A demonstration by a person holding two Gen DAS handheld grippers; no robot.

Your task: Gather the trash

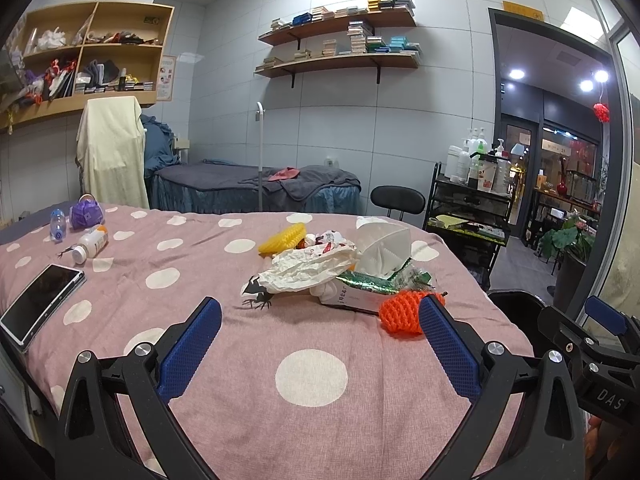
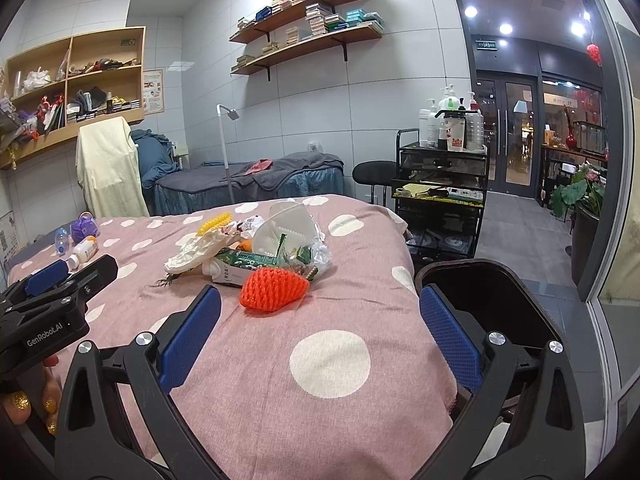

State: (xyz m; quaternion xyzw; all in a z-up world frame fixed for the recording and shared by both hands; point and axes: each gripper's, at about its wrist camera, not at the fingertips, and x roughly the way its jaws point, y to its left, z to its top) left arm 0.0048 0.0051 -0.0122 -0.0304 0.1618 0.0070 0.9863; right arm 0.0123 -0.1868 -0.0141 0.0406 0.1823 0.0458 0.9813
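A heap of trash (image 1: 332, 268) is seen on the pink dotted bed cover (image 1: 240, 360), ahead of both grippers and untouched by them. An orange foam net (image 2: 274, 289) lies at the near edge of the heap, just ahead of the right gripper (image 2: 320, 338). The left gripper (image 1: 320, 340) is spread wide, nothing held. The right gripper is likewise released and empty. A dark bin (image 2: 492, 292) stands beside the bed, behind the right gripper's right finger.
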